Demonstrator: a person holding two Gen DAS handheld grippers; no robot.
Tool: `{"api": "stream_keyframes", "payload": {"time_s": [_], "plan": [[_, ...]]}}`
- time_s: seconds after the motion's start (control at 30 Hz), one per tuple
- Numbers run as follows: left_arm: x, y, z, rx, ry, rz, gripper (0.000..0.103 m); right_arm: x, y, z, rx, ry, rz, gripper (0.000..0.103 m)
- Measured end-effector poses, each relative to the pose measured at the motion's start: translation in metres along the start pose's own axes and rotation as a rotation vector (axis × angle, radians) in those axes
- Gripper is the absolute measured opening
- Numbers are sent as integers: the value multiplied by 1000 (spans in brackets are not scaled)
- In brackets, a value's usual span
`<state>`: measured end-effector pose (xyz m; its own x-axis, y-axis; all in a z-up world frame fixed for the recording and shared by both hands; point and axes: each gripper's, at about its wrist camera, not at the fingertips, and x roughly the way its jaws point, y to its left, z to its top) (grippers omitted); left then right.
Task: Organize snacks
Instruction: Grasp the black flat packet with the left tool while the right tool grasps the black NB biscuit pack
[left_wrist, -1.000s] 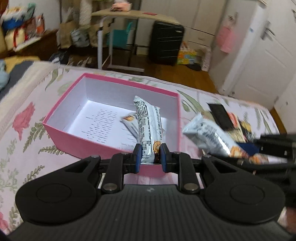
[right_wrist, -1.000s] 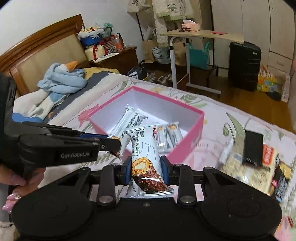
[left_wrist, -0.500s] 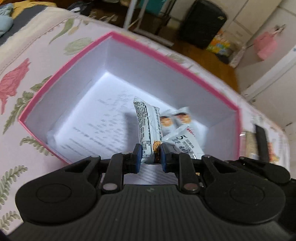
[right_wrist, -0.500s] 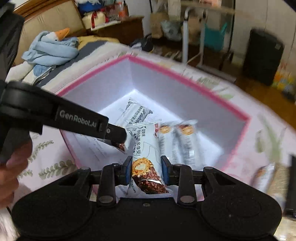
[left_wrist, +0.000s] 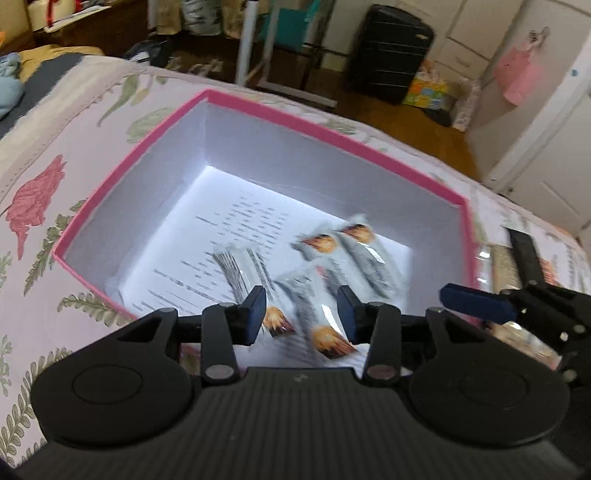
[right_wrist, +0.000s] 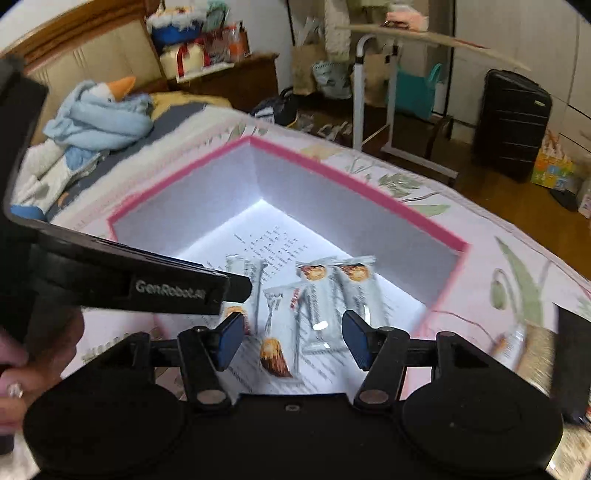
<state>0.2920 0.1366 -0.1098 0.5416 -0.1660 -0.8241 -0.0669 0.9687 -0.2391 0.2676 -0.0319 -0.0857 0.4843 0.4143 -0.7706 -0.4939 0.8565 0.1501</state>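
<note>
From the left wrist view, the left gripper (left_wrist: 302, 314) hangs over the near edge of the pink box (left_wrist: 334, 136) with its jaws spread wide and nothing between them; 4 silver snack bars (left_wrist: 347, 254) lie on the printed paper (left_wrist: 221, 243) lining the box floor, toward 4 o'clock of the box; their long axes run roughly 11 to 5 o'clock, though motion blur hides detail; the right gripper (left_wrist: 476, 304) shows at 3 o'clock, over the box's right wall.

From the right wrist view, the right gripper (right_wrist: 293, 338) is likewise released and empty above the box (right_wrist: 373, 195); the bars (right_wrist: 325, 291) lie side by side, long axes near 12 to 6 o'clock, 1 with its picture end toward 6 o'clock and 2 with theirs toward 12; more snacks (right_wrist: 532, 347) wait on the bedspread (right_wrist: 480, 229) at 3 o'clock.

To do this step well, I would lift both grippers straight up clear of the walls, so the open pads do not drag the loose wrappers askew.
</note>
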Motion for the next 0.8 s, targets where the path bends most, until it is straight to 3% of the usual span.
{"api": "stream_keyframes", "payload": {"time_s": [0.1,0.23,0.43,0.63,0.8], "plan": [[-20,-10,-6,31,-4,-26,46,-32,-6,-6,2,1,-7,64],[-44,-30,-16,91,-39,43,47,-66,-14,-18,1,20,-79,64],[-80,-63,-30,202,-46,13,51,-125,-37,-43,42,-21,-104,64],[-117,-105,-40,302,-62,-79,52,-175,-55,-60,40,-73,-150,64],[-123,-143,-42,341,-76,-159,51,-198,-76,-65,70,-124,-173,64]]}}
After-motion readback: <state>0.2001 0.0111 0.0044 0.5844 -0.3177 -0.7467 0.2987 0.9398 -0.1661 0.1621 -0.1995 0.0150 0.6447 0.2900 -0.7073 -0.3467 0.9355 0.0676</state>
